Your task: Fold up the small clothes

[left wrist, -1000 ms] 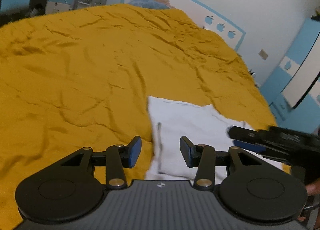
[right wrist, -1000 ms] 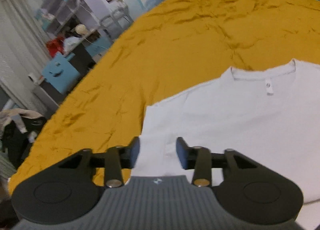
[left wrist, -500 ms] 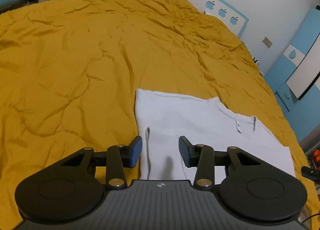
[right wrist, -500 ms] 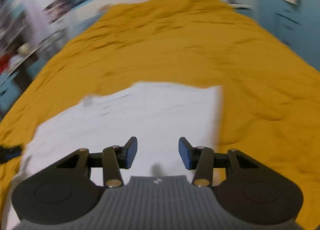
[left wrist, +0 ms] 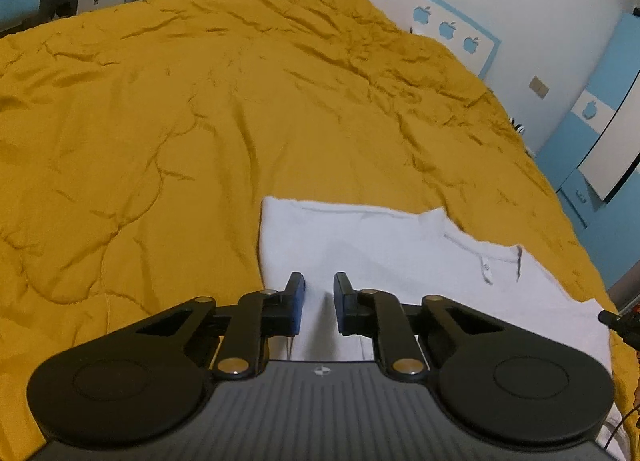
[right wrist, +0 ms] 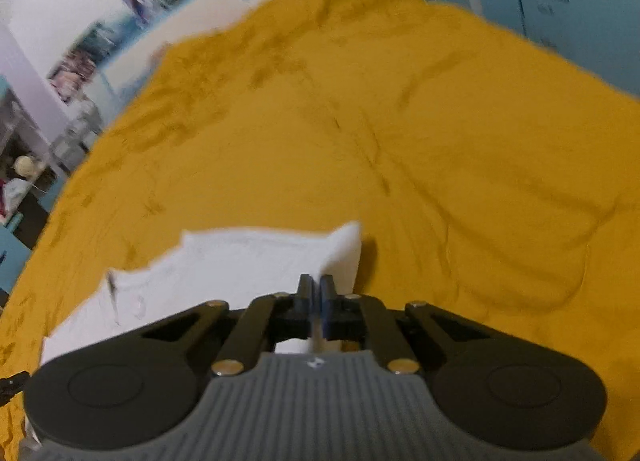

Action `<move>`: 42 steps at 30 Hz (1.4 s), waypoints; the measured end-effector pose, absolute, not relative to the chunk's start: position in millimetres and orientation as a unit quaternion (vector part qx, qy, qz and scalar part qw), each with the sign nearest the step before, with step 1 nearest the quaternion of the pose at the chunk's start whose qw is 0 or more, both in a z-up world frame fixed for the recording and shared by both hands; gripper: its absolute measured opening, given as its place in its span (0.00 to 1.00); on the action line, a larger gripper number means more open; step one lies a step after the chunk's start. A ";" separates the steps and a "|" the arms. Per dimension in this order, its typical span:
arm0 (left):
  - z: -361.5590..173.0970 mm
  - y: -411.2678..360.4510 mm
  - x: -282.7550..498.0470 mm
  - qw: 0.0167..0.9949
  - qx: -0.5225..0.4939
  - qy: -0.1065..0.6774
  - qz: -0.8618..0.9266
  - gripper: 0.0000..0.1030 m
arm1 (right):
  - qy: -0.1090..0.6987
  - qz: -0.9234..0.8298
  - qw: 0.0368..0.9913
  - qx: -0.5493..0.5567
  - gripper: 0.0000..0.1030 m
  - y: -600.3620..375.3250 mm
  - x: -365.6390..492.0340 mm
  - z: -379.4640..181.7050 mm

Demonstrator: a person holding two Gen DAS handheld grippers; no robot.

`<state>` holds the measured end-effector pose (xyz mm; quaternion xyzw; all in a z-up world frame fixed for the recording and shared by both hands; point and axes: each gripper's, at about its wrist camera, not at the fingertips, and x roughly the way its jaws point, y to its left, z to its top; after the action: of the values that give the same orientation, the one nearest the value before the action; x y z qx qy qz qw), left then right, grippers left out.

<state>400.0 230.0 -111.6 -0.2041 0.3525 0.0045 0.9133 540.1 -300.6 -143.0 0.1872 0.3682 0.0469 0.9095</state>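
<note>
Right claw [right wrist: 315,303]: seen low at the centre of the right wrist view, its jaws pressed nearly together on a raised edge of the white T-shirt [right wrist: 240,261]; the cloth is pinched there, it is judged, so that this side can be carried over for a fold.
Left claw [left wrist: 319,301]: seen low at the centre of the left wrist view, jaws partly apart with a clear gap, nothing held between them; it is poised over the shirt's near part, probably to take a matching hold.
White T-shirt [left wrist: 400,257]: laid flat on the bed, in the lower middle and lower right of the left wrist view; its collar and label [left wrist: 486,265] are turned up and lie right of centre.
Lifted corner [right wrist: 348,241]: stood up just above the right claw, evidence that this edge is off the cover.
Yellow bedcover [left wrist: 200,121]: wrinkled, spread across most of both views; used as the folding surface.
Step judged: start of a side fold, with one edge gripped and the other not yet taken.
Risk judged: with one grip only, the shirt may be dragged askew.
Blur: the right wrist view is smeared, so fine detail is not readable.
</note>
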 end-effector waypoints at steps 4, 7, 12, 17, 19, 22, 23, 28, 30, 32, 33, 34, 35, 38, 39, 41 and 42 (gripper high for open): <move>-114.3 225.6 405.2 0.911 -0.206 0.358 -0.006 0.17 | 0.413 0.004 0.891 0.188 0.00 -318.1 550.5 -169.4; -116.9 221.8 402.9 0.910 -0.198 0.363 -0.009 0.17 | 0.418 0.017 0.890 0.182 0.00 -317.2 548.4 -175.6; -107.5 222.5 390.3 0.911 -0.200 0.360 -0.017 0.20 | 0.403 0.031 0.900 0.165 0.21 -316.7 524.6 -143.0; -98.9 210.4 371.8 0.913 -0.177 0.364 -0.046 0.21 | 0.416 0.078 0.900 0.107 0.22 -296.3 465.3 -111.7; -100.7 201.2 367.3 0.914 -0.155 0.372 -0.049 0.21 | 0.424 0.089 0.899 0.070 0.24 -283.5 440.1 -108.7; -105.8 189.7 360.4 0.913 -0.133 0.382 -0.052 0.21 | 0.440 0.106 0.891 0.017 0.30 -267.6 407.6 -116.1; -107.9 188.2 358.4 0.911 -0.135 0.385 -0.053 0.21 | 0.442 0.110 0.890 -0.003 0.36 -263.4 398.0 -119.7; -120.4 184.1 357.2 0.905 -0.138 0.401 -0.042 0.21 | 0.451 0.078 0.886 -0.078 0.24 -254.1 388.3 -141.4; -122.0 180.1 357.7 0.905 -0.129 0.403 -0.040 0.21 | 0.443 0.065 0.892 -0.065 0.05 -265.2 387.5 -140.9; -120.6 176.6 358.1 0.906 -0.124 0.402 -0.044 0.20 | 0.434 0.063 0.898 -0.017 0.02 -282.3 386.5 -133.2; -120.9 174.0 359.3 0.906 -0.117 0.405 -0.044 0.19 | 0.433 0.062 0.899 0.007 0.02 -290.6 385.3 -131.2; -122.9 170.9 360.8 0.905 -0.105 0.410 -0.041 0.18 | 0.439 0.061 0.896 0.027 0.01 -297.5 386.1 -133.9; -126.4 166.2 363.2 0.903 -0.085 0.419 -0.034 0.16 | 0.451 0.059 0.889 0.048 0.01 -304.9 387.8 -142.9; -135.4 162.4 366.1 0.901 -0.068 0.427 -0.026 0.16 | 0.467 0.057 0.876 0.105 0.00 -322.1 386.2 -163.2; -134.6 163.6 365.8 0.900 -0.071 0.428 -0.025 0.17 | 0.467 0.057 0.874 0.119 0.00 -325.4 384.3 -163.4; -129.8 165.2 364.5 0.899 -0.071 0.431 -0.024 0.17 | 0.469 0.056 0.872 0.128 0.00 -327.9 380.5 -158.5; -126.9 165.5 362.3 0.899 -0.069 0.431 -0.026 0.17 | 0.472 0.056 0.871 0.123 0.00 -327.3 378.8 -156.1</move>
<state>362.3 165.5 -126.9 -0.0687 0.4308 -0.0256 0.8995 378.8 -327.3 -156.1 0.1235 0.4716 0.0561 0.8713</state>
